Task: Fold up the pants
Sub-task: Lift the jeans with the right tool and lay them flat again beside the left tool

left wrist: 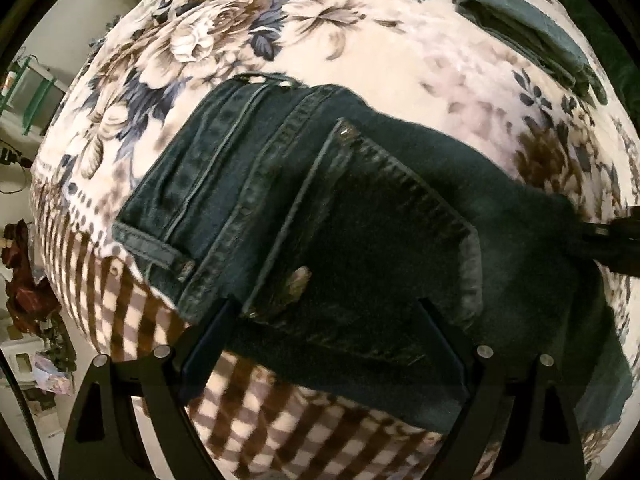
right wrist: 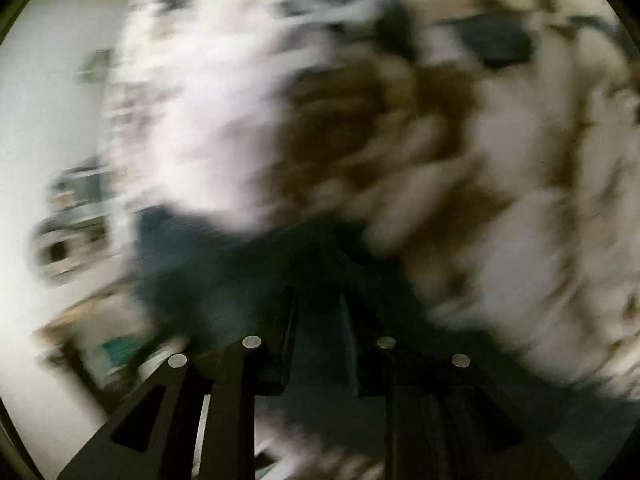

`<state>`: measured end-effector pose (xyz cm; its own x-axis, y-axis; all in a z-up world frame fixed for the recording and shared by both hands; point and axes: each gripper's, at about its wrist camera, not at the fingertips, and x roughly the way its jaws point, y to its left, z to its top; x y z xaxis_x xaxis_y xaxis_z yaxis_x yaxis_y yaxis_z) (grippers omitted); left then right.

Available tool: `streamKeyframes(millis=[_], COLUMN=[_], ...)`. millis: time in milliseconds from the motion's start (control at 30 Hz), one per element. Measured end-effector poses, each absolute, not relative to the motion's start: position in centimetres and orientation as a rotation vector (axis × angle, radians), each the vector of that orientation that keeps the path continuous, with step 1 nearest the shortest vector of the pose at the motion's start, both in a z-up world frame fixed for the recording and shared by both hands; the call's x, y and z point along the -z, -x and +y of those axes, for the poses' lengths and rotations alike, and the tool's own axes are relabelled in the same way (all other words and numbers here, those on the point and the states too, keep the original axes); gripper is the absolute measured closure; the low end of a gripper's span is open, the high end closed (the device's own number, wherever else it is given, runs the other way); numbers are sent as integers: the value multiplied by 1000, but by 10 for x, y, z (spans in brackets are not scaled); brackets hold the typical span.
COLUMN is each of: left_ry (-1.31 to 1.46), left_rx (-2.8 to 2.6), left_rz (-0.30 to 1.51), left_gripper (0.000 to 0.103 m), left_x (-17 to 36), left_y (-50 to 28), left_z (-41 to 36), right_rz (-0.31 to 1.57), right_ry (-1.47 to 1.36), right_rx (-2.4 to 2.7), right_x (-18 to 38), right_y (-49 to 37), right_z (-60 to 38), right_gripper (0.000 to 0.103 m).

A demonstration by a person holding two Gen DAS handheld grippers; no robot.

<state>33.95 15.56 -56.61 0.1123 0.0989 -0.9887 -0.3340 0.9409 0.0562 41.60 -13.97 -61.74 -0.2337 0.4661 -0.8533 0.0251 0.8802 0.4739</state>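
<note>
Dark blue jeans (left wrist: 320,200) lie on a floral blanket (left wrist: 400,60), waistband toward the upper left and back pocket facing up. My left gripper (left wrist: 326,312) points down over the seat of the jeans. It is open wide, one finger on each side of the pocket area. A black part of my right gripper (left wrist: 612,240) shows at the right edge, where the leg cloth runs. The right wrist view is blurred. In it my right gripper (right wrist: 320,308) has its fingers close together, with dark denim (right wrist: 208,264) between them.
A folded grey-green garment (left wrist: 532,32) rests on the blanket at the far right. The blanket's checked border (left wrist: 260,420) hangs at the near edge of the bed. Past the left edge are a green-framed stand (left wrist: 32,92) and clutter on the floor (left wrist: 24,280).
</note>
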Motion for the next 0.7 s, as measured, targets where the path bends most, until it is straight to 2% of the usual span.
streamKeyframes(millis=[67, 133, 200, 233, 267, 400, 567, 633, 667, 700], left_ry=[187, 205, 226, 237, 252, 388, 691, 781, 806, 827], left_rx=[-322, -331, -345, -364, -387, -466, -501, -492, -484, -475], left_rz=[1415, 1388, 1355, 1336, 1327, 1340, 1365, 1360, 1345, 1330], left_gripper=[13, 13, 13, 13, 13, 13, 13, 15, 24, 30], left_x=[563, 554, 544, 538, 534, 540, 564, 575, 578, 580], left_y=[-335, -327, -320, -317, -314, -306, -293, -293, -294, -296], left_z=[157, 166, 176, 185, 196, 242, 286, 298, 302, 304], right_rz=[1764, 1731, 1701, 1683, 1666, 1670, 1755, 1720, 1688, 1659], right_ry=[-418, -412, -437, -465, -481, -614, -986, -1093, -1120, -1137], right_rx=[-386, -393, -413, -414, -397, -241, -109, -60, -36, -5], right_x=[621, 603, 585, 577, 572, 570, 624, 641, 645, 647], right_y=[-413, -399, -379, -367, -357, -292, -221, -208, -205, -201], right_z=[-139, -135, -136, -136, -138, -148, -172, -173, -173, -175], right_gripper=[85, 75, 36, 29, 26, 26, 27, 30, 41, 59])
